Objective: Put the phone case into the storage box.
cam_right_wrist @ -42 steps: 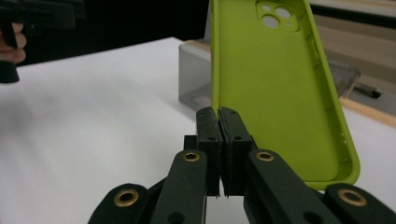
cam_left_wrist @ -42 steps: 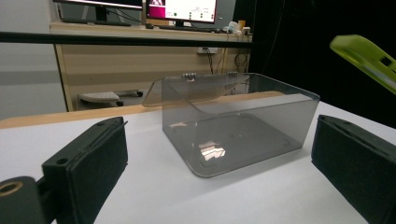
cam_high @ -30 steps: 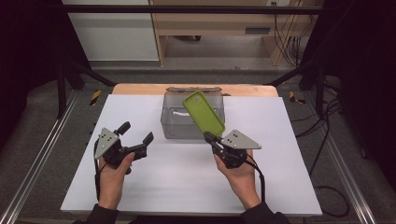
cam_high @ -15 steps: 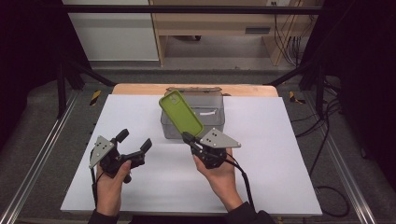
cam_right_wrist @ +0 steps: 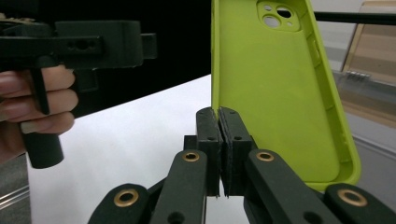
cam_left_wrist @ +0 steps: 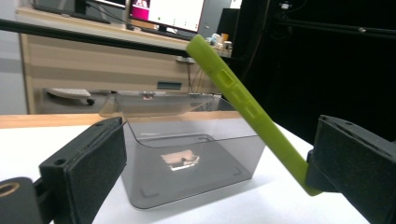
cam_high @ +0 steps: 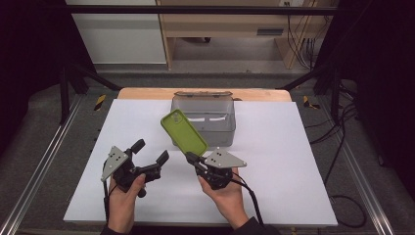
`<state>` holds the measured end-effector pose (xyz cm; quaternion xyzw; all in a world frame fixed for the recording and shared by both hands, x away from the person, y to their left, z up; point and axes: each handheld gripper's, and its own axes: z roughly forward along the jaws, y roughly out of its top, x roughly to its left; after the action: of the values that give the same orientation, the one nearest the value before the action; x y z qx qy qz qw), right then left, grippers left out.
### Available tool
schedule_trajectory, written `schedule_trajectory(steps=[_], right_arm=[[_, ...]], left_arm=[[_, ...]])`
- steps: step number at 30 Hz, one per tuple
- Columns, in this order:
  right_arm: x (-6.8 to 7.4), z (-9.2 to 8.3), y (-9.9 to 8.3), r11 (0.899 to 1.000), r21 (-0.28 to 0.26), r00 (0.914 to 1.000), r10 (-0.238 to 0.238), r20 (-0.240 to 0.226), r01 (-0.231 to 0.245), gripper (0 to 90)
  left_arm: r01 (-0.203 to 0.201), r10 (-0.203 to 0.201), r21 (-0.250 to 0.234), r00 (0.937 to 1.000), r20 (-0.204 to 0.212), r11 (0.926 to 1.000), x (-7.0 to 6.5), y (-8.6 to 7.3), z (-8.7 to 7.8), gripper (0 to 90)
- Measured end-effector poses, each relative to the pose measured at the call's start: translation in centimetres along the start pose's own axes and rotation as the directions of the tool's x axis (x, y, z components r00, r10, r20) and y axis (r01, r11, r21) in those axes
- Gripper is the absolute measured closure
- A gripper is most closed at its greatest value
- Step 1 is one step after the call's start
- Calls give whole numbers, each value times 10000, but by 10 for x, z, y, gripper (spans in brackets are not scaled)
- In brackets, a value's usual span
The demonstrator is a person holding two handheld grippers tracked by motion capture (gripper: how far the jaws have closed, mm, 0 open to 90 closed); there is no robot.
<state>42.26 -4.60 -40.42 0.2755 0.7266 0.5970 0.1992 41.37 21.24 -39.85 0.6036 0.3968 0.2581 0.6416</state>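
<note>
A person sits at a white table (cam_high: pixel 293 161) holding a two-jaw gripper in each hand. The right gripper (cam_high: pixel 190 157) has its jaws pinched tight on the bottom edge of a lime-green phone case (cam_high: pixel 184 133), which stands up from the jaws and leans toward the table's far left corner, above the middle of the table. The left gripper (cam_high: pixel 148 152) waits nearer the front left corner with its jaws spread wide and nothing between them; from its own camera the case (cam_left_wrist: pixel 243 102) crosses the gap between its two pads as a slanted green strip.

Behind the case, against the far edge of the table, sits a smoky grey translucent plastic box (cam_high: pixel 204 121) with rounded corners and an open top.

The case looks soft and rubbery, matte, with a raised lip, rounded corners, a camera cut-out (cam_right_wrist: pixel 275 16) near its top and small button slots along one side. The pads are black, flat and slightly fuzzy.

The step in hand appears to be passing or bracing the case between the two grippers. Doing it well likely means closing the open jaws squarely on a long side edge, away from the slots, before the pinch lets go, since so thin a rim could flex and slip
</note>
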Motion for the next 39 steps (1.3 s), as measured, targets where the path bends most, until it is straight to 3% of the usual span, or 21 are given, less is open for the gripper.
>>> schedule_trajectory(steps=[1,2,6,16,17,18,20,24,25,26,32,35,36,37,38,39], right_arm=[[1,1,-1,10000,63,10000,-1,-41,1,879],[2,2,-3,9999,105,10000,-11,-54,12,880],[4,5,-9,9997,239,9999,98,-71,-96,880],[12,9,-14,9997,227,9998,127,-124,-125,879],[13,10,-14,9997,224,9998,140,-125,-137,879],[13,10,-14,9997,224,9998,140,-125,-137,879],[16,10,-14,9998,168,9998,141,-155,-138,879],[18,10,-14,9998,118,9997,181,-180,-179,879],[18,10,-14,9998,114,9997,173,-187,-170,879],[20,11,-14,9998,123,9996,146,-235,-143,879],[25,13,-15,9997,166,9991,189,-381,-182,879],[28,15,-16,9998,178,9990,132,-423,-125,879],[30,16,-17,9998,199,9989,110,-455,-101,879],[30,16,-17,9998,199,9989,110,-455,-101,879],[32,17,-18,9996,252,9990,93,-430,-82,879],[32,17,-18,9996,252,9990,93,-430,-82,879]], left_arm=[[117,-117,-40,9999,78,9999,2,-2,0,26],[486,-485,-9,9988,103,9988,5,-4,1,26],[903,-901,-94,9958,175,9959,6,-6,0,28],[1104,-1099,-57,9925,541,9939,2,-9,3,94],[1371,-1361,-123,9889,596,9905,3,-10,3,129],[1371,-1361,-123,9889,596,9905,3,-10,3,148],[1780,-1774,-22,9814,727,9840,3,-14,4,209],[1978,-1984,149,9765,837,9801,4,-17,5,295],[2216,-2221,153,9709,898,9750,4,-18,5,295],[2516,-2528,249,9613,1096,9675,4,-19,6,334],[2612,-2644,429,9586,1055,9643,3,-22,6,442],[2801,-2845,539,9524,1093,9585,3,-23,7,482],[2960,-3008,582,9479,1054,9534,3,-24,7,513],[2960,-3008,582,9479,1054,9534,3,-24,7,527],[3266,-3312,585,9378,1038,9433,4,-25,7,542],[3266,-3312,585,9378,1038,9433,4,-25,7,548]])
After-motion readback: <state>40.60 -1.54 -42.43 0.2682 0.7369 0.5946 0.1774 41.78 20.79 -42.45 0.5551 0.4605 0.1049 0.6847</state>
